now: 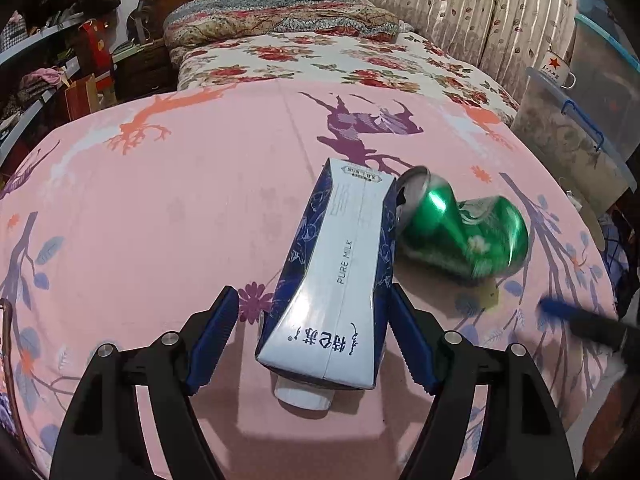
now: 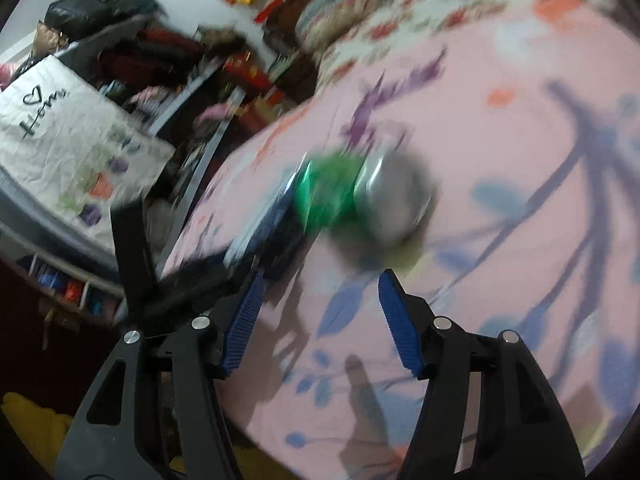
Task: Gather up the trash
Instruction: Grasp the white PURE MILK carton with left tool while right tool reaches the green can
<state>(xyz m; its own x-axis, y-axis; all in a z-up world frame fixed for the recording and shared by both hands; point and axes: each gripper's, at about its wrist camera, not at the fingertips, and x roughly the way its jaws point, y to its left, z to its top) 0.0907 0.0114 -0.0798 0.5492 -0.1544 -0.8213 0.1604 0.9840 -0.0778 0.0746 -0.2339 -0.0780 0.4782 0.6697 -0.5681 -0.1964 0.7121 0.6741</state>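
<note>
Left wrist view, your left gripper (image 1: 312, 344) released around the milk carton (image 1: 336, 272), dented green can (image 1: 460, 228) beyond its right jaw, your right gripper (image 2: 320, 312) released, can ahead.

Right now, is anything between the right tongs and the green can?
Nothing visible. The right tongs are open, short of the can, with only bare pink sheet between them. The milk carton lies against the can's far side, between the open left tongs, not in the right tongs' path.
</note>
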